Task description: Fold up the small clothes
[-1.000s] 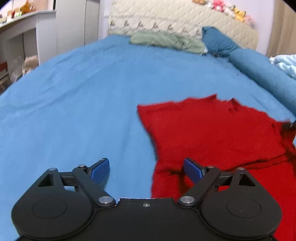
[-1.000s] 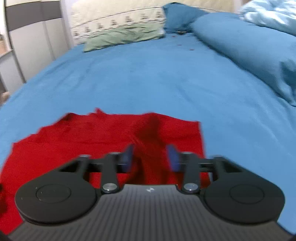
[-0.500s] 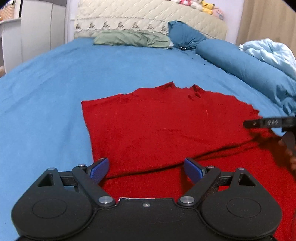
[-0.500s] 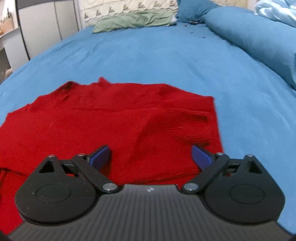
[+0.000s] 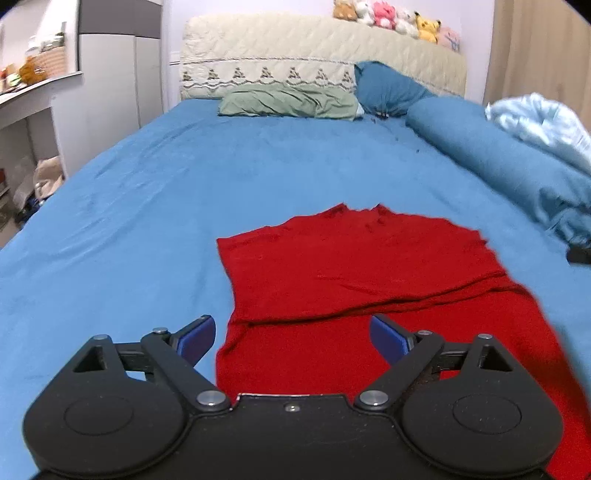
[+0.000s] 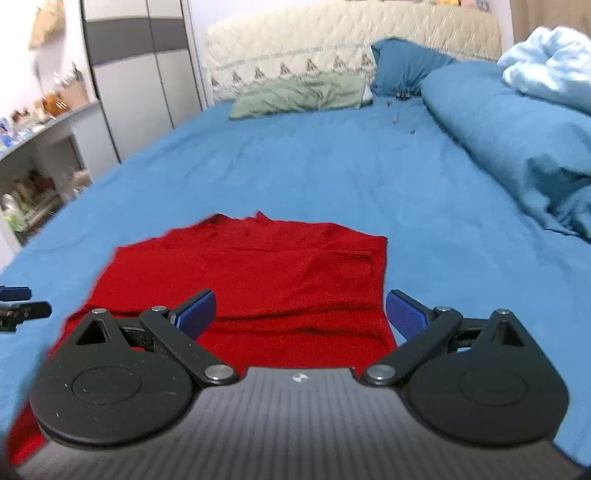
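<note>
We see a red garment (image 5: 354, 280) lying folded on the blue bed sheet (image 5: 155, 206). Our left gripper (image 5: 291, 338) and right gripper (image 6: 299, 312) both hover above its near edge, blue fingertips (image 6: 195, 308) spread wide, holding nothing.

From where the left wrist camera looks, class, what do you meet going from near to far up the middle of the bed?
Left tongs → red garment → bare blue bedsheet → green pillow → cream headboard → plush toys.
</note>
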{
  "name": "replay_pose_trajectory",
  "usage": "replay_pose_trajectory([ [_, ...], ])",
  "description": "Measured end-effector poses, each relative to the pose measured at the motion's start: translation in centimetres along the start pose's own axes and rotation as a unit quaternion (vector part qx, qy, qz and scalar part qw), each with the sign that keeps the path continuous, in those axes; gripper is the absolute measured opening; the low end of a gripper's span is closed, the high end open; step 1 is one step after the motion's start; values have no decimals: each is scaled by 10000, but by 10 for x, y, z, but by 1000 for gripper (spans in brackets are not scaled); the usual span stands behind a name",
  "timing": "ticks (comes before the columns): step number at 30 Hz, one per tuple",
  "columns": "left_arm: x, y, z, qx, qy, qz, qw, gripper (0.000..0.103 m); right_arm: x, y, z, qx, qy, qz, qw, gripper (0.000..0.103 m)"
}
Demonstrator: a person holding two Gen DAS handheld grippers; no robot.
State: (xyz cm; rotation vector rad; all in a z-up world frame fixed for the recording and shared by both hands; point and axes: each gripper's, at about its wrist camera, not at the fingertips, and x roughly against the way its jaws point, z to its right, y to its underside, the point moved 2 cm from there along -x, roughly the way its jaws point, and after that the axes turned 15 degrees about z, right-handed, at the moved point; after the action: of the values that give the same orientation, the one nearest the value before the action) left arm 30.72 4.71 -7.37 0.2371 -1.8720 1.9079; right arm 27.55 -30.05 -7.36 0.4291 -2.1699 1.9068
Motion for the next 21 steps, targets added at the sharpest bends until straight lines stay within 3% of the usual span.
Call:
replay_pose_trajectory([
  [5, 70, 1, 5, 35, -87, -171, 9998, 93, 82, 1, -2, 78, -51, -65, 9999, 103],
  [9, 110, 29, 13, 140, 74, -427, 9990, 93, 130, 21, 2, 105, -7, -477, 9988, 103],
  [14, 130, 80, 15, 356, 68, -912, 9952, 87, 162, 75, 1, 319, 210, -1002, 9942, 103],
  [21, 140, 138, 12, 457, -275, -1213, 9912, 71, 188, 147, 6, -169, 632, -1284, 9896, 99],
])
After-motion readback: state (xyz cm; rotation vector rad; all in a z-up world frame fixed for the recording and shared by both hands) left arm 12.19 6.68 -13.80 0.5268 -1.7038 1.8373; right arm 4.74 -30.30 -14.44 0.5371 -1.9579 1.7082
